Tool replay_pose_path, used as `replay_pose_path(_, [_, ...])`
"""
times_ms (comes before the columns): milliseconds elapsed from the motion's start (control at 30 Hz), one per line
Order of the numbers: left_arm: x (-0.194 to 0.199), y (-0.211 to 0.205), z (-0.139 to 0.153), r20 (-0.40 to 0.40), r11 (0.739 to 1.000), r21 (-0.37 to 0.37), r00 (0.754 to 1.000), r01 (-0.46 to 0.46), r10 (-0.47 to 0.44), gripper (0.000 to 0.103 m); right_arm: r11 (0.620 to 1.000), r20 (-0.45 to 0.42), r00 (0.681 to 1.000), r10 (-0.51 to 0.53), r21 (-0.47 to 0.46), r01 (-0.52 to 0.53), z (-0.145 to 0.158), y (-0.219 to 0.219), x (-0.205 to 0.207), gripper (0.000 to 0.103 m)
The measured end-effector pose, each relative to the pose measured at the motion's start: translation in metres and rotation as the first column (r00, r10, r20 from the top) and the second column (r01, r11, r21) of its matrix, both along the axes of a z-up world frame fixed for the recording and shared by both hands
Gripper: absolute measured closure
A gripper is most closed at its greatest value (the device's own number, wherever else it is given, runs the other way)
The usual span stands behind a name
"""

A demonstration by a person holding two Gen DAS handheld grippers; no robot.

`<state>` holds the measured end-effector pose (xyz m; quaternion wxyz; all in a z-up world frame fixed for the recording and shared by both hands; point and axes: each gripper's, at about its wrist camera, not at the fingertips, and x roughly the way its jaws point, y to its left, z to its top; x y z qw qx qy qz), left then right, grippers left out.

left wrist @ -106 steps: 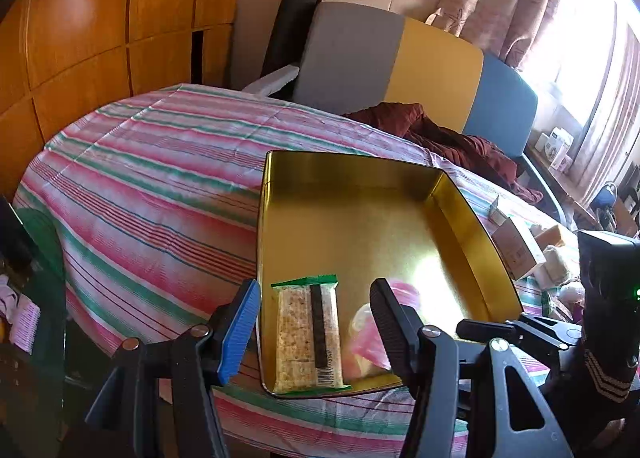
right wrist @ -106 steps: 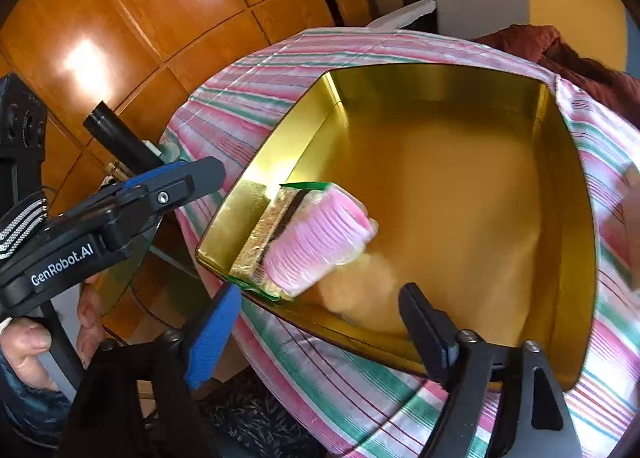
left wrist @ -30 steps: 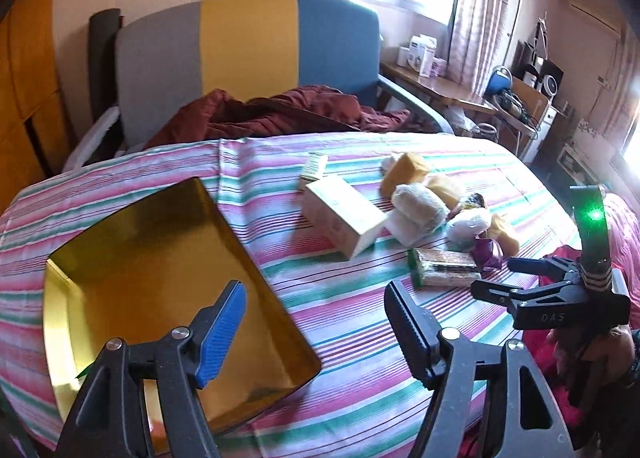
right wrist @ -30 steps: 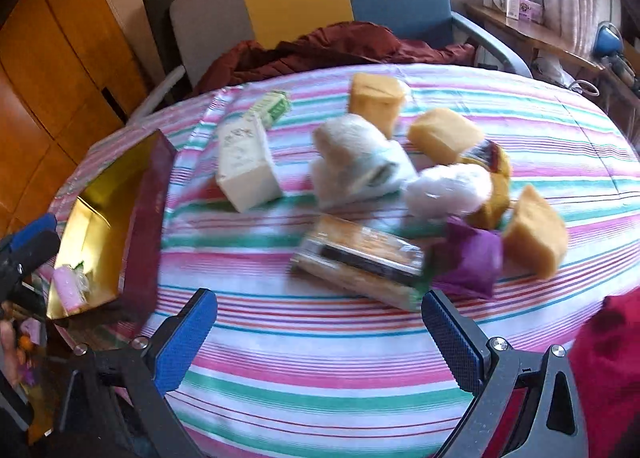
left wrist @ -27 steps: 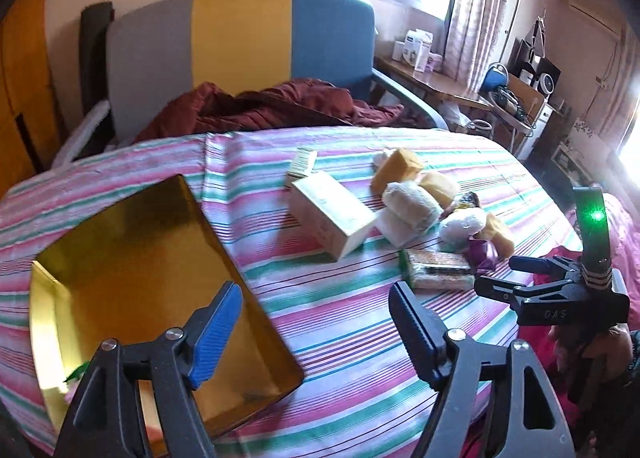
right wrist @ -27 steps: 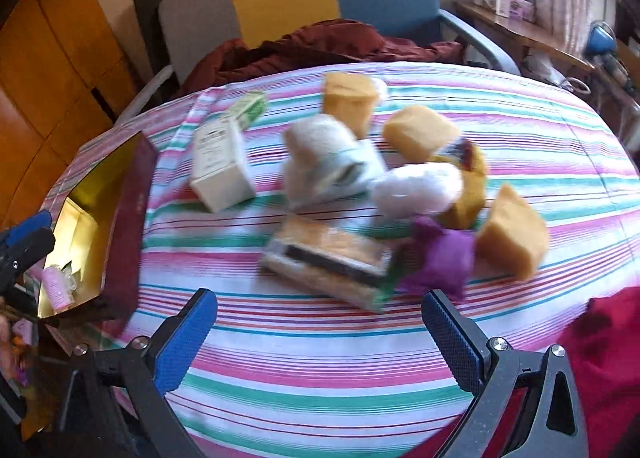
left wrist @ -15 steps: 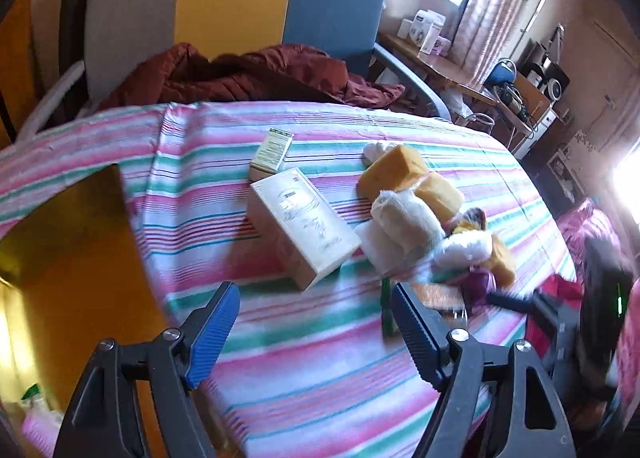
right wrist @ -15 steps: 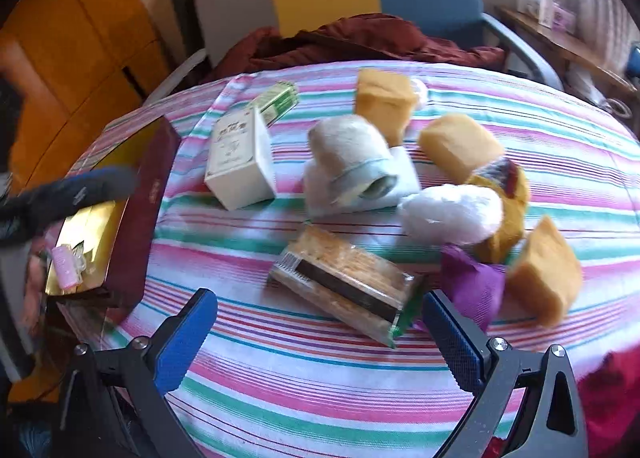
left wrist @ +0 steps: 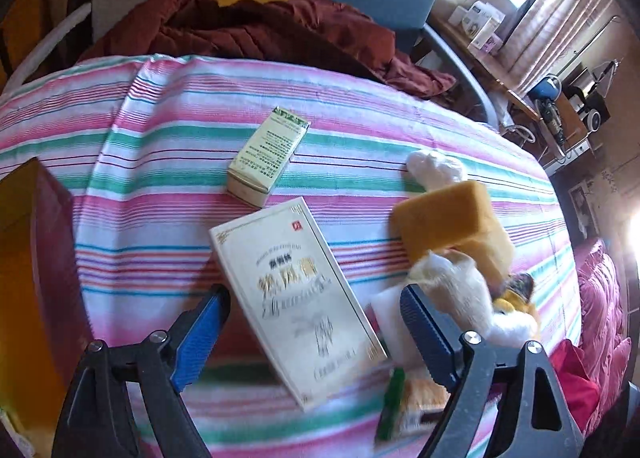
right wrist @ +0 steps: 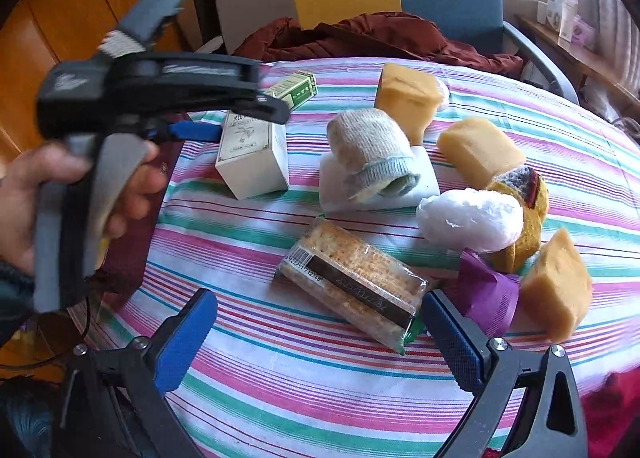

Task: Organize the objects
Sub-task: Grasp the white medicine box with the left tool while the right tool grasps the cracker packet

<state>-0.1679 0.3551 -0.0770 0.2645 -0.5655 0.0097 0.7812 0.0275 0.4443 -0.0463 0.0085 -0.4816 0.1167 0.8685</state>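
Note:
My left gripper (left wrist: pixel 312 332) is open and empty, its jaws to either side of a cream box (left wrist: pixel 294 292) lying on the striped cloth. The same box (right wrist: pixel 252 153) shows in the right wrist view, with the left gripper (right wrist: pixel 192 97) over it. My right gripper (right wrist: pixel 316 340) is open and empty, just in front of a wrapped cracker pack (right wrist: pixel 352 282). A small green-and-white box (left wrist: pixel 268 155) lies beyond the cream box. The gold tray (left wrist: pixel 24 258) is at the left edge.
Yellow sponges (right wrist: pixel 478 149), a rolled sock on a white pad (right wrist: pixel 368 149), a white plastic wad (right wrist: pixel 470 219) and a purple wrapper (right wrist: pixel 486 298) crowd the table's right side. A chair with a dark red blanket (left wrist: pixel 256 29) stands behind the table.
Both grippers have left the gold tray and swung right over the table. My left gripper has moved down onto the cream box; my right has closed in on the cracker pack.

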Motion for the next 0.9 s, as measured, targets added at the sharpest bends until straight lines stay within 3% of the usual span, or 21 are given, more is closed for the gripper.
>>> replay_pose_path(167, [-0.003,-0.009,-0.020,0.070,1.000,-0.028,0.998,0.001,0.001,0.032,1.000,0.004,1.000,0.021,0.012,-0.021,0.002,-0.001,-0.004,0.000])
replay_pose_path(267, [0.004,-0.015,-0.017,0.030,0.998,-0.054,0.999,0.043,-0.041,0.041,0.996,0.029,0.997,0.070,0.054,-0.071,0.001,-0.004,-0.014,0.000])
replay_pose_path(467, [0.021,-0.020,-0.014,-0.026,0.990,-0.080,0.992,0.120,-0.123,0.051,0.964,0.186,0.961,0.206,0.128,-0.232,-0.028,-0.005,-0.051,0.002])
replay_pose_path(567, [0.030,-0.022,-0.013,-0.048,0.984,-0.097,0.987,0.147,-0.152,0.051,0.962,0.228,0.950,0.213,0.121,-0.244,-0.042,0.000,-0.060,0.017])
replay_pose_path(667, [0.041,-0.024,-0.011,-0.065,0.980,-0.103,0.982,0.170,-0.177,0.051,0.962,0.216,0.952,0.217,0.121,-0.246,-0.041,0.000,-0.057,0.025])
replay_pose_path(733, [0.046,-0.028,-0.010,-0.070,0.980,-0.091,0.981,0.175,-0.182,0.051,0.962,0.207,0.954,0.217,0.120,-0.244,-0.037,-0.002,-0.053,0.044])
replay_pose_path(900, [0.066,-0.044,-0.002,-0.079,0.983,-0.031,0.980,0.179,-0.181,0.051,0.964,0.197,0.960,0.199,0.135,-0.228,-0.033,-0.011,-0.045,0.054])
